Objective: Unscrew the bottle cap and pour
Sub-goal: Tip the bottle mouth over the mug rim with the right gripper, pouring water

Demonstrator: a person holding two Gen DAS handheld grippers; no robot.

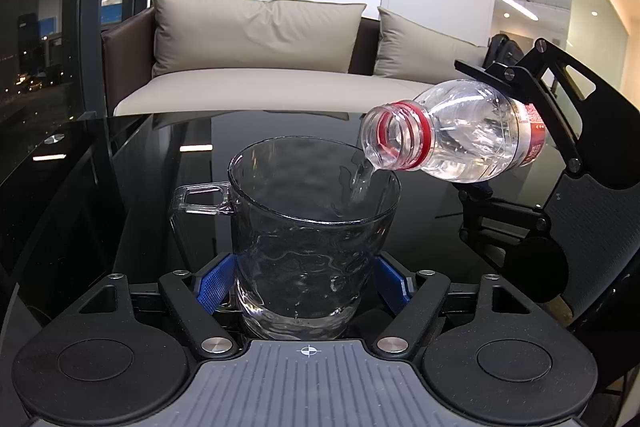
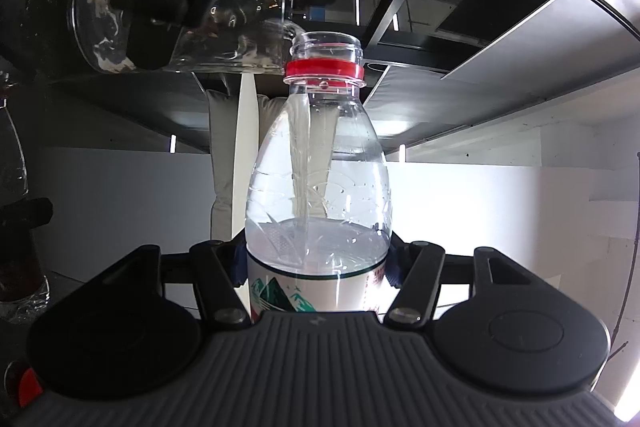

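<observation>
Pouring underway. Left hand-held gripper (image 1: 304,287) pinches glass mug (image 1: 312,227) low on table (image 1: 120,187). Right hand-held gripper (image 2: 316,267) pinches bottle (image 1: 452,135), cap off, mouth over mug rim at 2 o'clock. Thin stream (image 1: 360,183) enters mug. Advice: hold tilt shallow, mouth inside rim, mug steady.

A glossy black table top (image 1: 100,195) is seen beneath and beyond the fingers, with ceiling lights and a sofa mirrored in it. A clear glass mug (image 1: 308,247), partly filled with water, is stood on it between the blue finger pads (image 1: 214,285).
</observation>
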